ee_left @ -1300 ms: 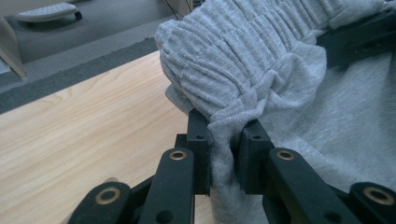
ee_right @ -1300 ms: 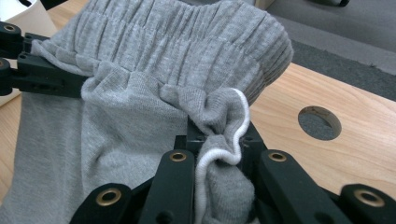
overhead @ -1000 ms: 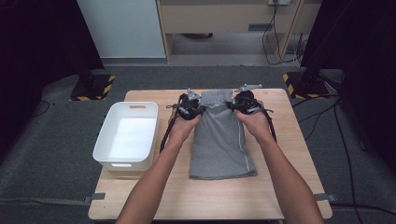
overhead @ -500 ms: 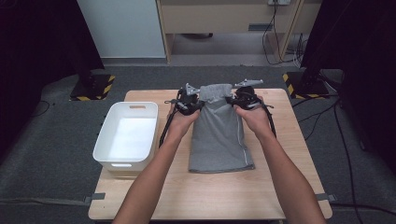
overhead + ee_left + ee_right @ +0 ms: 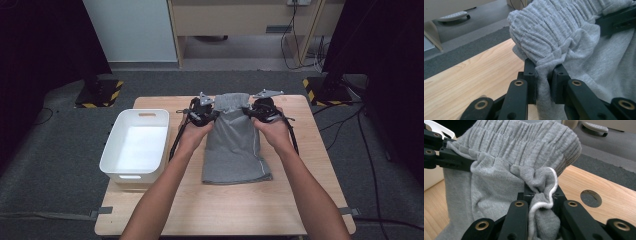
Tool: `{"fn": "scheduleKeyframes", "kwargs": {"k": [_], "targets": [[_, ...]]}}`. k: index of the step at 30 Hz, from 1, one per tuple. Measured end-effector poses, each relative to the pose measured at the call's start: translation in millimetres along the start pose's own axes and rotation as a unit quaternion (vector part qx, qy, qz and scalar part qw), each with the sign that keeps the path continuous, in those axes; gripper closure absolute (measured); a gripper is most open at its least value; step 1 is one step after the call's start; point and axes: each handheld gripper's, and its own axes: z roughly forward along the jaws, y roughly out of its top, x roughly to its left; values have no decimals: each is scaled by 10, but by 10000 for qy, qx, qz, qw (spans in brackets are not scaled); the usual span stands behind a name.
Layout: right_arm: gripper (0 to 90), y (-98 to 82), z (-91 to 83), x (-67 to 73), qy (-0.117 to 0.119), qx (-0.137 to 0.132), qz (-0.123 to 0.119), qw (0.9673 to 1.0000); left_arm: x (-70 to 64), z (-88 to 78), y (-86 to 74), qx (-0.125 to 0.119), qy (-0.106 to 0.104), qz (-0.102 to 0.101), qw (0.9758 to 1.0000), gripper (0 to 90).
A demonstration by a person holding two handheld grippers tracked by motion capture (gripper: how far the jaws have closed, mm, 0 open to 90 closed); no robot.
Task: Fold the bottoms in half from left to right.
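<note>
Overhead forward-down; two close gripper views

The grey garment (image 5: 235, 145) is seen to be a soft, matt knitted cloth, ribbed and gathered at its far waistband, with a smooth white piping sewn along one edge. The table (image 5: 305, 200) is made of pale wood with a visible grain and a satin finish. The bin (image 5: 136, 145) at the left is formed of smooth, slightly glossy white plastic. The floor is covered in rough grey carpet.
</note>
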Motion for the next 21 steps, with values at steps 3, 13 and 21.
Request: {"fn": "scheduleKeyframes", "kwargs": {"k": [3,13,21], "targets": [[805,-37,-24,5,21,-20,1,10000,-16,-9,-19,-2,-28,22,10000,775],[805,-107,-44,50,31,15,-121,9999,-41,-14,-111,20,-78,48,10000,775],[805,-212,-6,46,47,85,-81,9999,-74,18,-195,55,-136,74,9999,774]]}}
